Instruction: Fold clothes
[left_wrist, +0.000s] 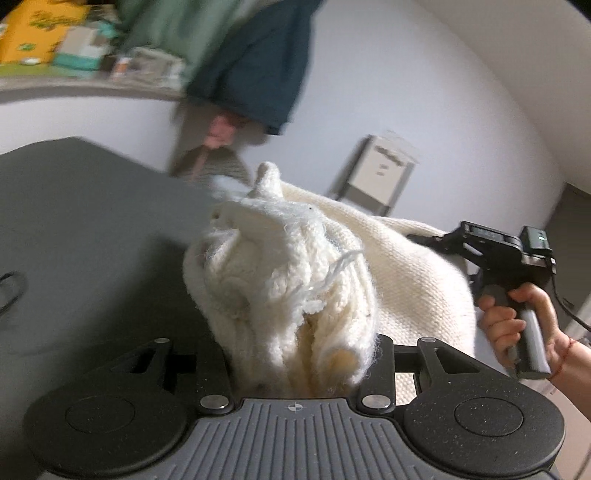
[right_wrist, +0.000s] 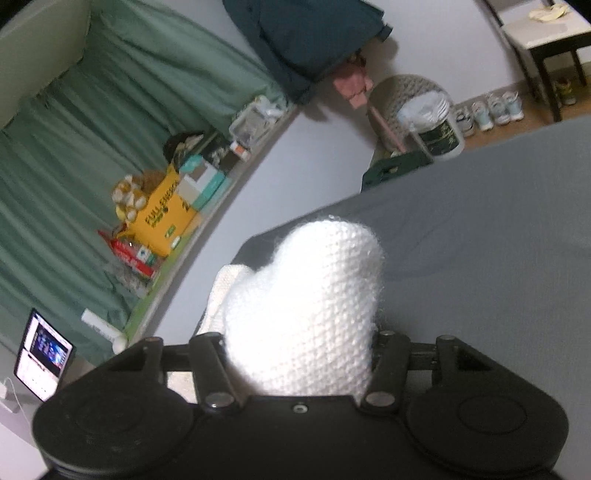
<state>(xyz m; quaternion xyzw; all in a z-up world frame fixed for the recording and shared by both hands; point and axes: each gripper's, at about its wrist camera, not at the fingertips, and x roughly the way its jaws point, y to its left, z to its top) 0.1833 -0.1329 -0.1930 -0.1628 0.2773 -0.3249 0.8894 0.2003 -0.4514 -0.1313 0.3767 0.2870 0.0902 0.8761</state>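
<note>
My left tool (left_wrist: 295, 347) is clenched on a bunched edge of the cream knitted sweater (left_wrist: 291, 273); my right tool (right_wrist: 299, 354) grips another handful of it. The sweater hangs lifted over the grey bed (right_wrist: 480, 236), so I judge no fold made yet.

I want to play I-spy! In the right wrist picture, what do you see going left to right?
Phone screen → yellow box → white knitted garment → round woven basket → row of shoes.
</note>
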